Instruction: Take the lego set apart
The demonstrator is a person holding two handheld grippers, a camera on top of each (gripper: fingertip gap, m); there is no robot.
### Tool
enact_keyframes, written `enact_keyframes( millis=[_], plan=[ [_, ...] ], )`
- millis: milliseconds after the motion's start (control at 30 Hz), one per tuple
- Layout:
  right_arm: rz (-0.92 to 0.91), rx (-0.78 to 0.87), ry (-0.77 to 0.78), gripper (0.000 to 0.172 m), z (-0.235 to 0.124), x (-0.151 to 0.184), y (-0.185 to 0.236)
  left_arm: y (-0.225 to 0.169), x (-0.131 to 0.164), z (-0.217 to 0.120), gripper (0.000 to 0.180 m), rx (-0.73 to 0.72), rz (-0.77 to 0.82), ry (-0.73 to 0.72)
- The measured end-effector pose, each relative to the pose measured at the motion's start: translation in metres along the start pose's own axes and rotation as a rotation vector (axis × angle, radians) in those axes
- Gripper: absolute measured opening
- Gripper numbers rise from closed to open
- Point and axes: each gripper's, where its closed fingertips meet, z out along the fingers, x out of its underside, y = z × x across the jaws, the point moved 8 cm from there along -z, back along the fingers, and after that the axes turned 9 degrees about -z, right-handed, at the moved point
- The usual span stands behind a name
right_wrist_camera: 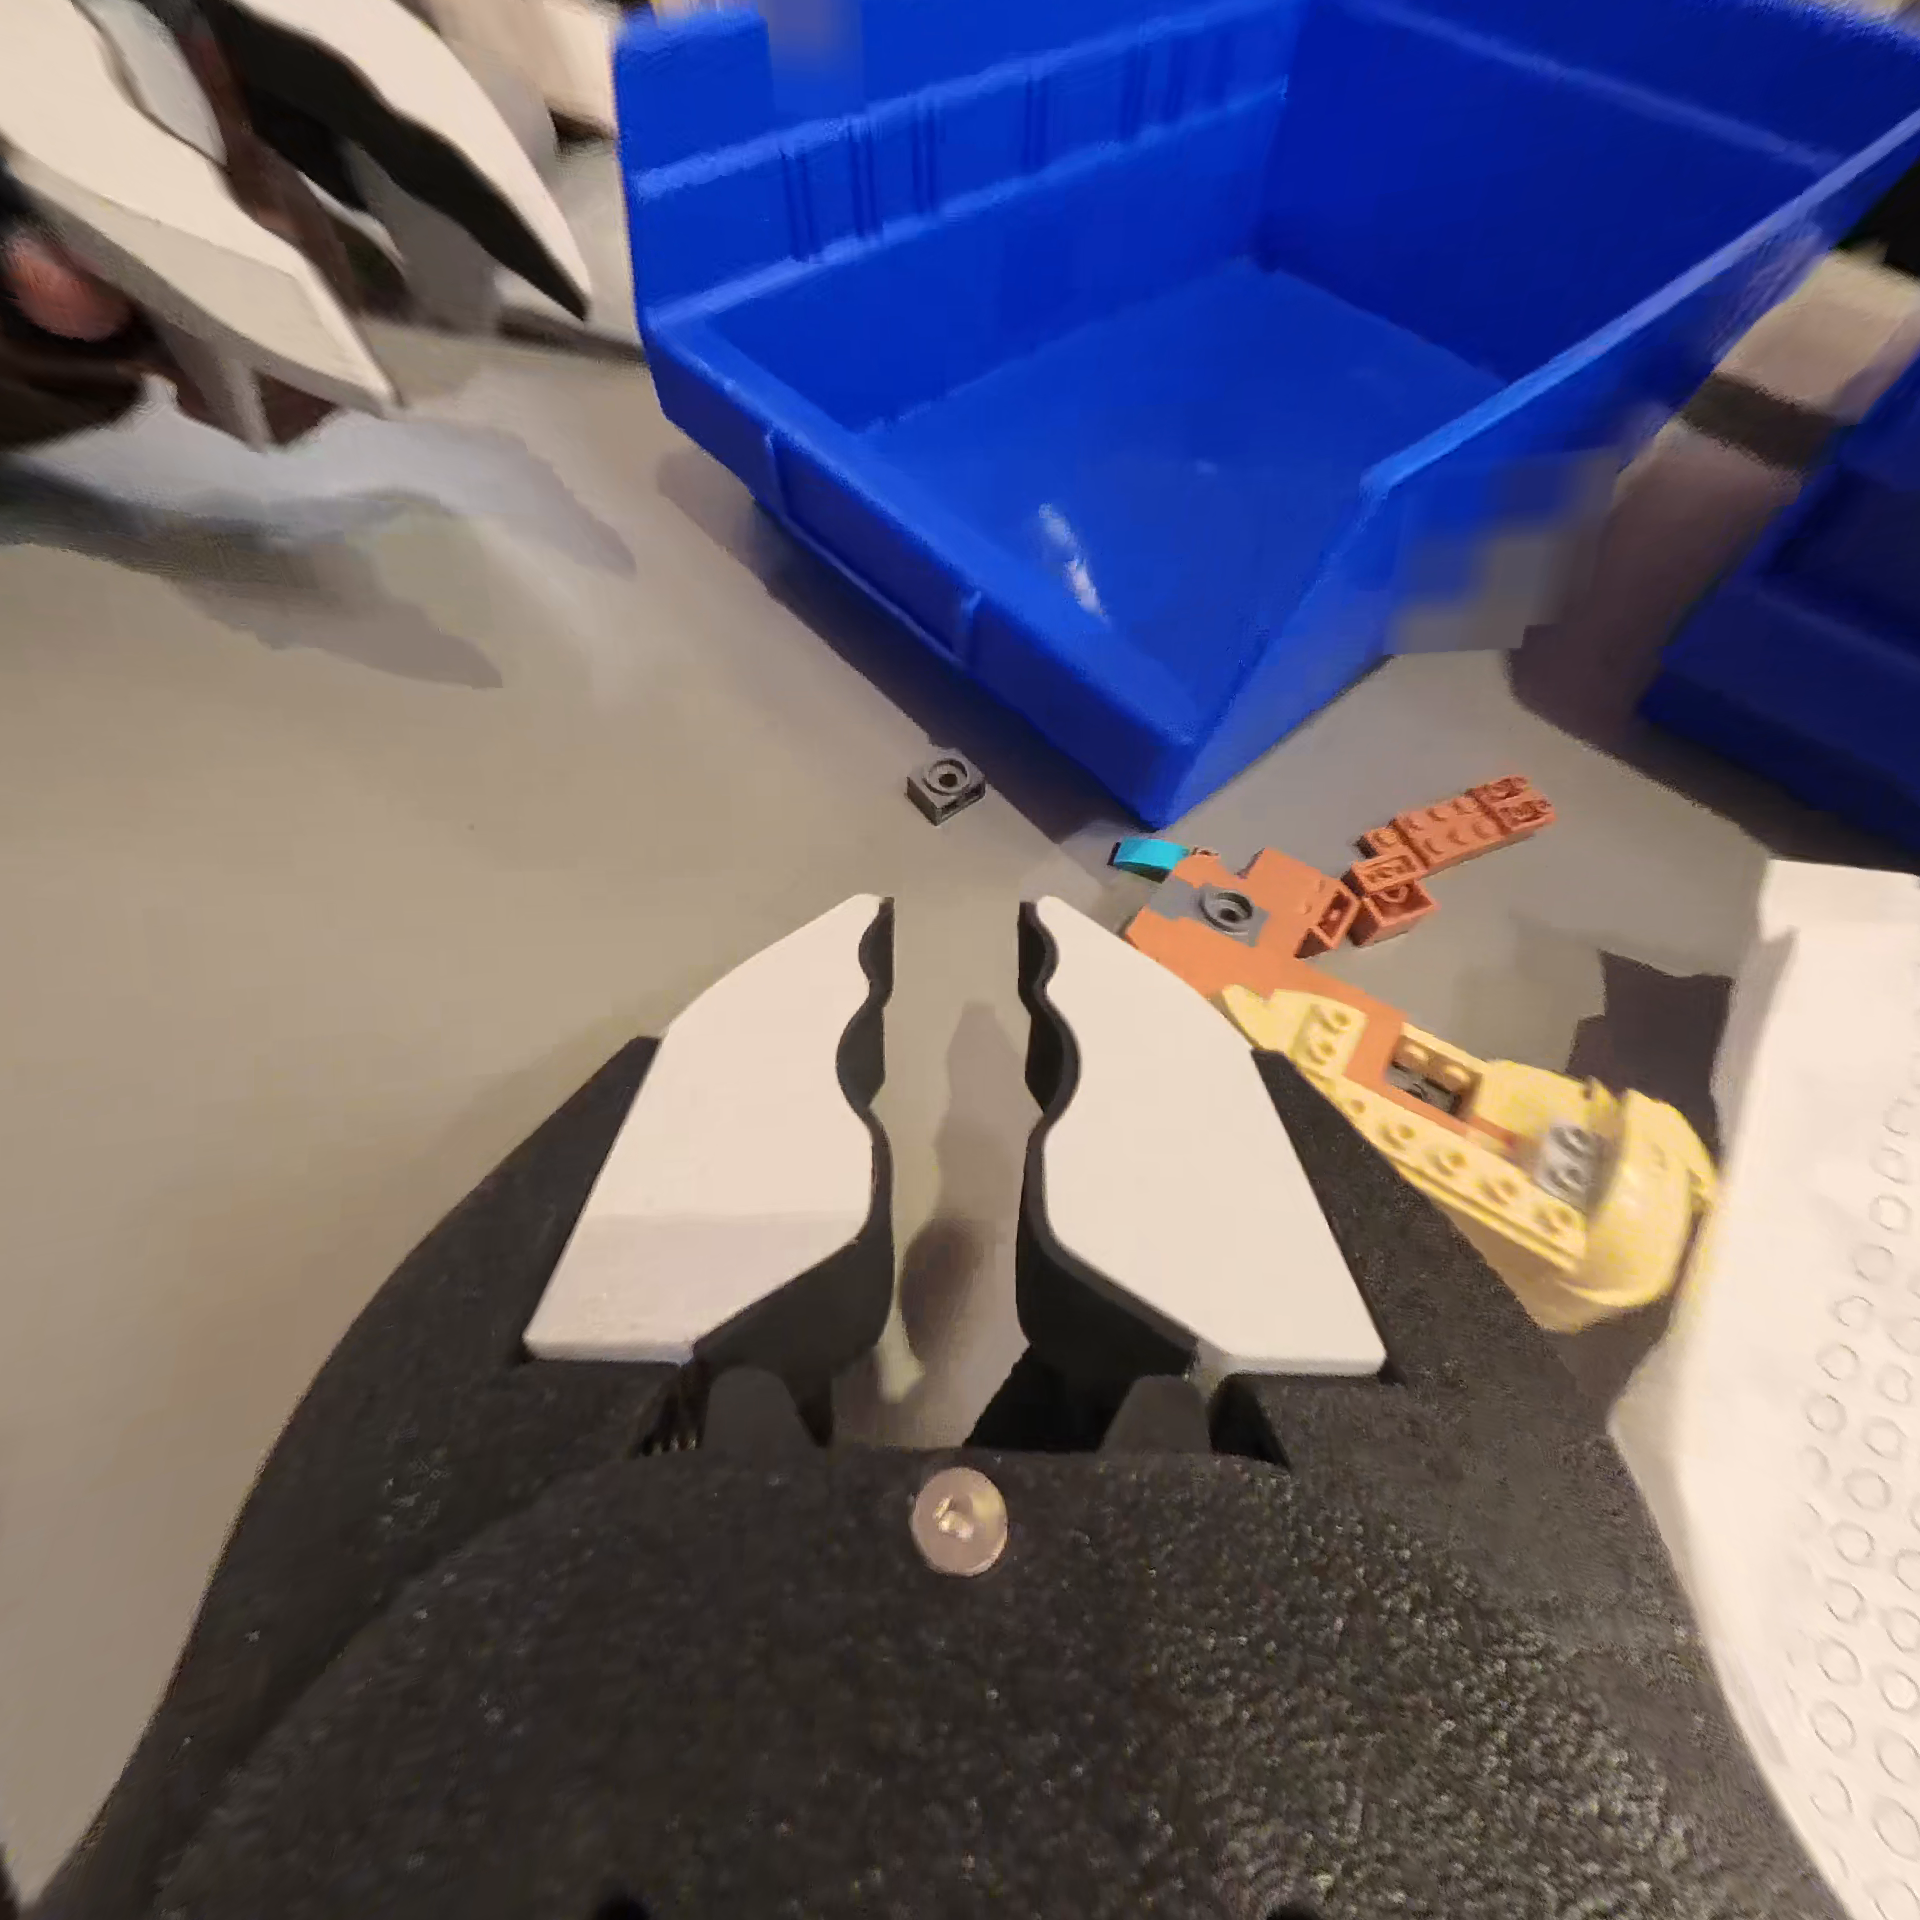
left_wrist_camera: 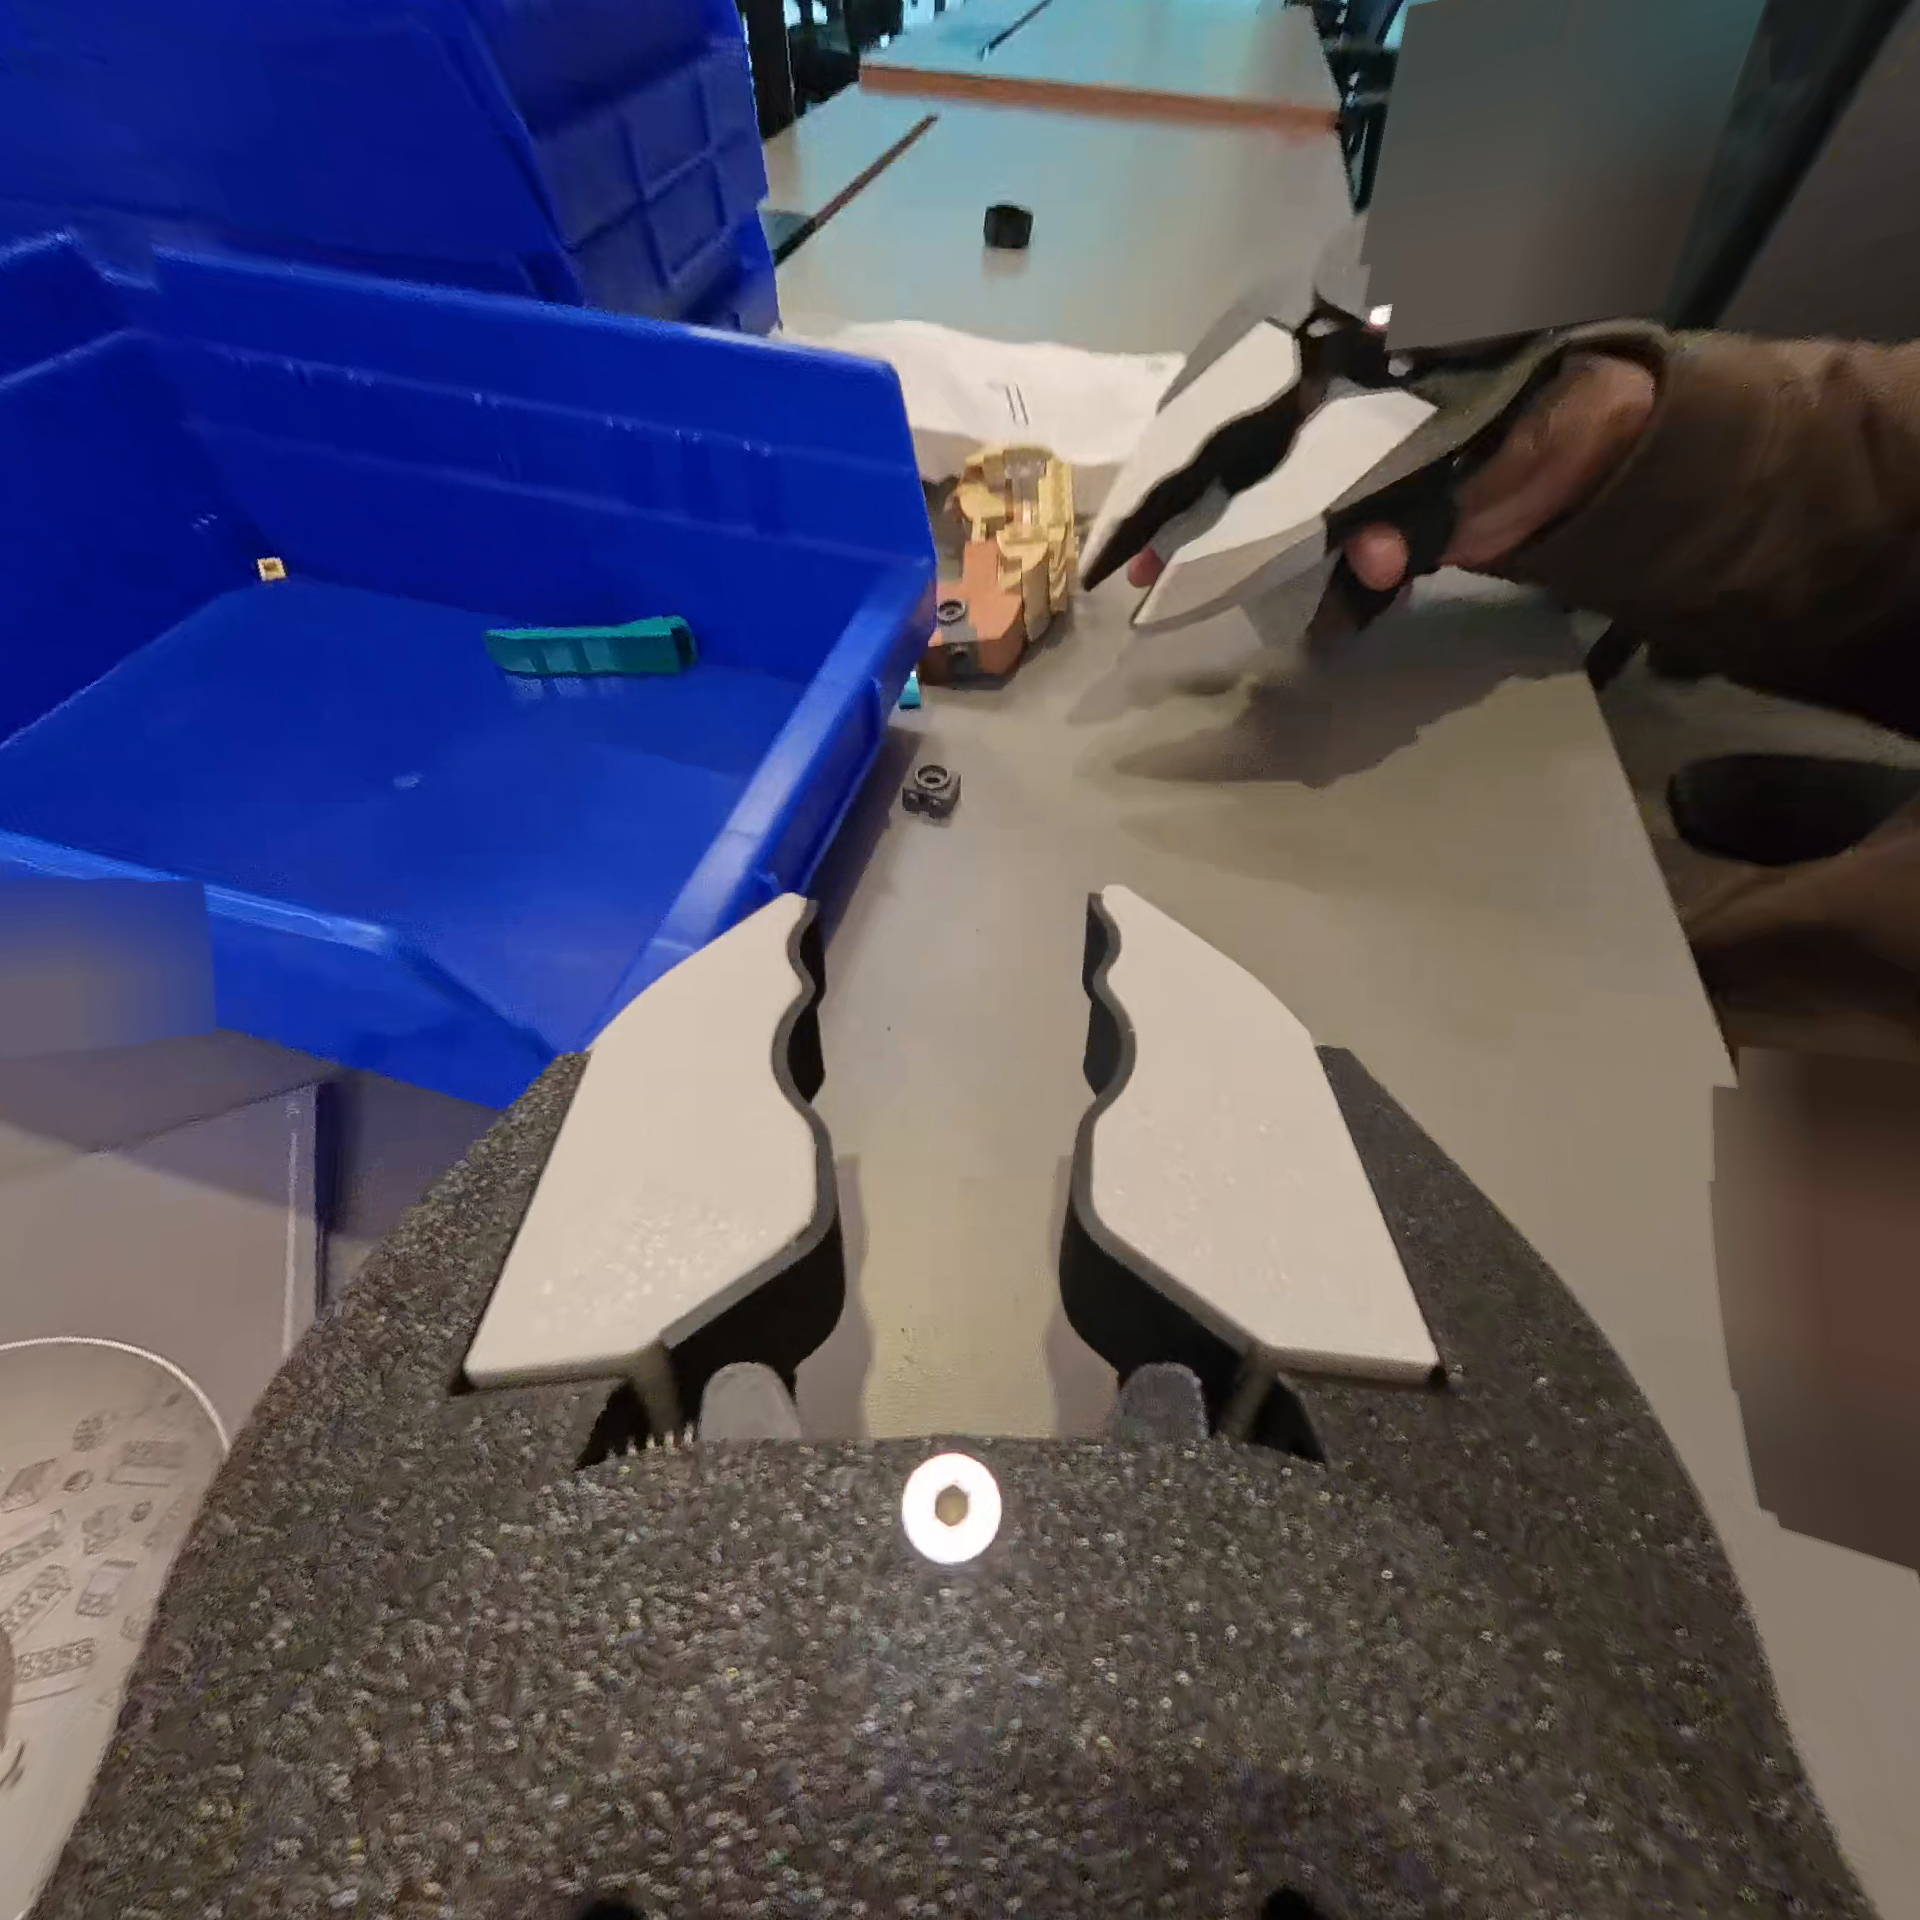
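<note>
Filling the left of the left wrist view, a blue plastic bin (left_wrist_camera: 436,727) stands on the grey table (left_wrist_camera: 1299,935), with a second blue bin (left_wrist_camera: 582,125) behind it at the upper left. The near bin holds one teal wedge-shaped piece (left_wrist_camera: 587,646) lying flat on its floor and one tiny tan piece (left_wrist_camera: 270,567) by its back wall. In the right wrist view the same bin (right_wrist_camera: 1143,436) fills the upper middle, and part of another blue bin (right_wrist_camera: 1808,644) shows at the right edge.

The left gripper (left_wrist_camera: 951,914) hovers over bare table at the lower middle, its jaws wide apart with nothing between them; its left finger sits just beside the near bin's corner. One small dark grey brick (left_wrist_camera: 931,790) with a single stud lies on the table ahead of it, next to the bin wall.

The right gripper (right_wrist_camera: 956,914) has its jaws narrowly parted, only table showing in the gap. The same dark grey brick (right_wrist_camera: 945,798) lies a little beyond its tips. To its right lie a tan and brown brick model (right_wrist_camera: 1382,1070), a separate cluster of brown bricks (right_wrist_camera: 1455,852), one small teal piece (right_wrist_camera: 1148,855) at the bin's corner, and a white studded baseplate (right_wrist_camera: 1829,1351) along the right edge.
</note>
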Motion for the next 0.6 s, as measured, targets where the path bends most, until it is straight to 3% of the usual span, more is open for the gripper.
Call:
enact_keyframes(
  millis=[100,200,500,600],
  plan=[
    [-0.043,0.025,0.165,0.023,0.035,-0.004,0.01,-0.002,0.009,0.008,0.047,-0.028,0.0,0.049],
    [-0.044,0.063,0.231,0.024,0.059,-0.012,0.017,0.0,0.019,0.012,0.047,-0.065,-0.008,0.092],
    [0.003,0.101,0.306,0.029,0.079,-0.017,0.012,0.001,0.025,0.014,0.047,-0.082,-0.041,0.131],
    [0.01,0.105,0.312,0.024,0.083,-0.019,0.01,-0.002,0.026,0.015,0.047,-0.085,-0.02,0.144]
  ],
)
